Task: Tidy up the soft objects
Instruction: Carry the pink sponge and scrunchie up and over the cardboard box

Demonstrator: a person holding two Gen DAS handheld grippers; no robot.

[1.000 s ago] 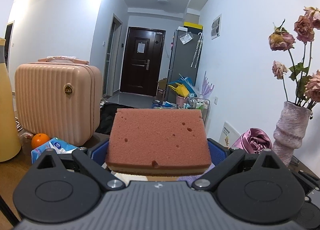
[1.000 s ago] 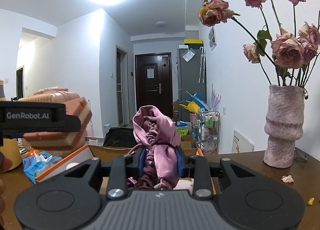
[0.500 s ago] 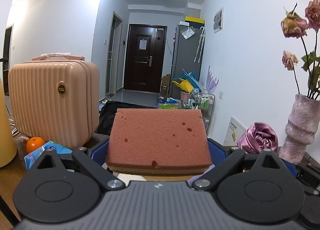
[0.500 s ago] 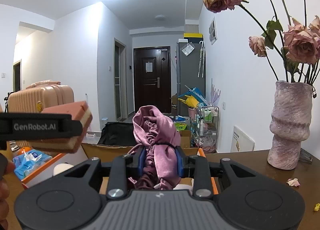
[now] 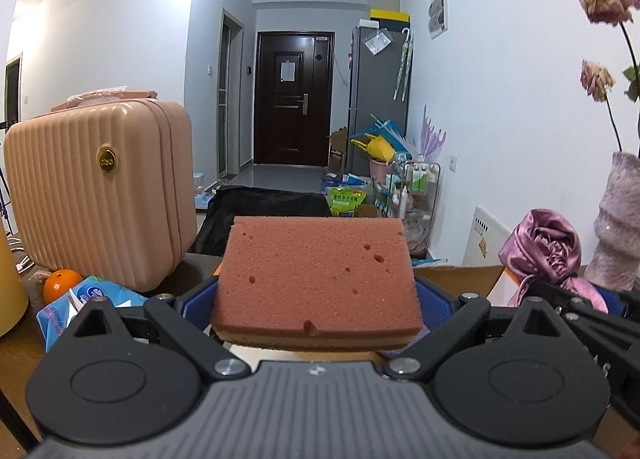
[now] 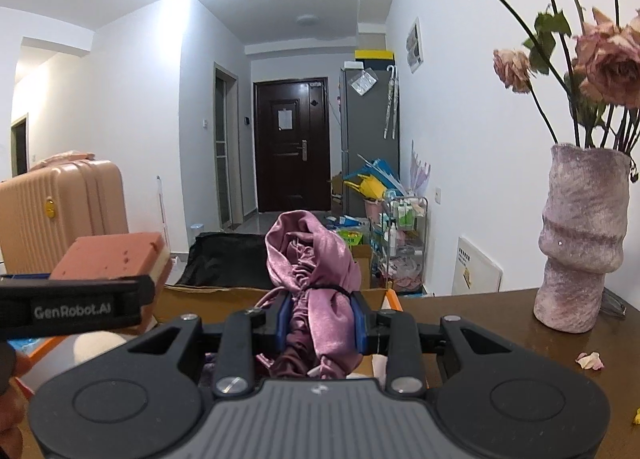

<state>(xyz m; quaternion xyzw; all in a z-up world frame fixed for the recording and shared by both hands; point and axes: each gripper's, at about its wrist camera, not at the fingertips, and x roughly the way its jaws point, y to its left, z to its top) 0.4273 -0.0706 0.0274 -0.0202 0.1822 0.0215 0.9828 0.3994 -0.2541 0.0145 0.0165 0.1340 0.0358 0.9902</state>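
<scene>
Left gripper fingers clamped on sponge, held flat above open box. Sponge light, springy; side grip suits. Right gripper fingers pinch purple satin cloth at bunched middle; slippery, limp, likely slides if loosened.

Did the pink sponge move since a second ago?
Yes. In the right wrist view the sponge, held in the left tongs, sat level with the suitcase top; now it sits lower against it.
</scene>
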